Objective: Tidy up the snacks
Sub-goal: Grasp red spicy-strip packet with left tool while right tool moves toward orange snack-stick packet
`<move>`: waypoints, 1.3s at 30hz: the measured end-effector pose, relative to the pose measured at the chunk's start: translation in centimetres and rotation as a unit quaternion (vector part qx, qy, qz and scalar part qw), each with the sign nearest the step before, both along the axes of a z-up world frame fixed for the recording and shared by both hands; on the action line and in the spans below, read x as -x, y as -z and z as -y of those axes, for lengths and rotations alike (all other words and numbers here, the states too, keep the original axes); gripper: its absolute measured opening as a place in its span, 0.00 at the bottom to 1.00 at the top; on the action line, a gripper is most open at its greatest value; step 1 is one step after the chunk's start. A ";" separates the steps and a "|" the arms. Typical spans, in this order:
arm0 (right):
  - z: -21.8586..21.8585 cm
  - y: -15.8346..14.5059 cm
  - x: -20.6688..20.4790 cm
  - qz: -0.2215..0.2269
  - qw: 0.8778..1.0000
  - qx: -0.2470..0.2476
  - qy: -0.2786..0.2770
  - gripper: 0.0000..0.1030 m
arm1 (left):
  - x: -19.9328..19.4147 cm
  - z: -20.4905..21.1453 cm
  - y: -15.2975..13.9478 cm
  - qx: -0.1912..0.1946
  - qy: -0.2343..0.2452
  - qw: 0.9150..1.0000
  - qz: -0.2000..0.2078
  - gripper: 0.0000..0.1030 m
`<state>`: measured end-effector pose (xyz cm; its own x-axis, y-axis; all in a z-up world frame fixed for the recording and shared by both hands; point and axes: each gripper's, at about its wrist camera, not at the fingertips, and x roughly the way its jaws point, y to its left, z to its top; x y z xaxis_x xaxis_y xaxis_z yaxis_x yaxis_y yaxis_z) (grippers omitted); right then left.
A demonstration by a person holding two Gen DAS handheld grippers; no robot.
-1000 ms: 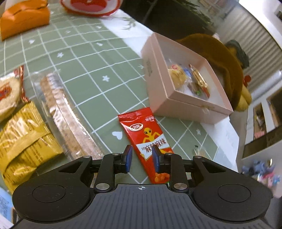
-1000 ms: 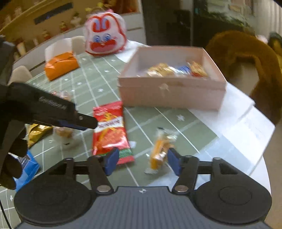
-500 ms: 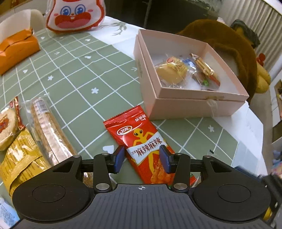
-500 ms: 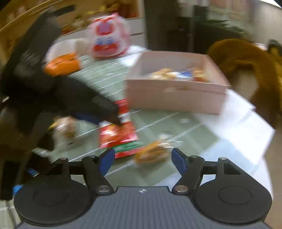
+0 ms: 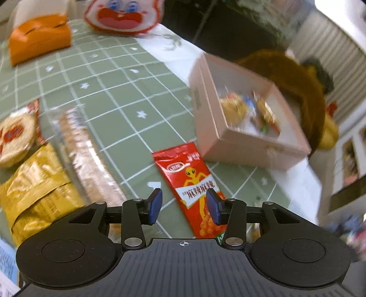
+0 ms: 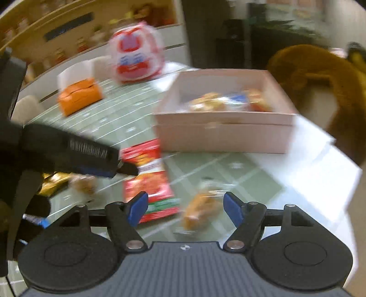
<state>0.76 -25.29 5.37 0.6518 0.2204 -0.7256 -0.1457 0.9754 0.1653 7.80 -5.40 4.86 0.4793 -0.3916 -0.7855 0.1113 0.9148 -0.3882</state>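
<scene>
A red snack packet [image 5: 194,187] lies on the green checked tablecloth, just in front of an open pink box [image 5: 249,150] that holds several wrapped snacks. My left gripper [image 5: 184,205] is open, its fingers either side of the packet's lower half, above it. In the right wrist view the same red packet [image 6: 148,180] lies left of a small orange wrapped snack [image 6: 201,208]. My right gripper [image 6: 184,208] is open and empty, with the orange snack between its fingers. The pink box [image 6: 224,134] stands beyond. The left gripper's black body shows at the left of that view.
A long clear biscuit pack [image 5: 89,155], a yellow packet [image 5: 34,192] and a round cracker pack [image 5: 16,137] lie at the left. An orange pouch [image 5: 39,36] and a rabbit-face bag [image 5: 123,13] sit at the far side. A brown plush toy [image 5: 295,84] lies behind the box.
My left gripper's jaws have opened wider over the red packet, and the view has swung. My right gripper has stayed open and shifted closer over the orange snack.
</scene>
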 end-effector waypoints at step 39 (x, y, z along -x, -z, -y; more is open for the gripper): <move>2.6 1.3 4.9 -0.034 0.991 0.089 0.090 0.73 | 0.8 6.5 1.9 -0.159 0.081 0.981 0.075 0.63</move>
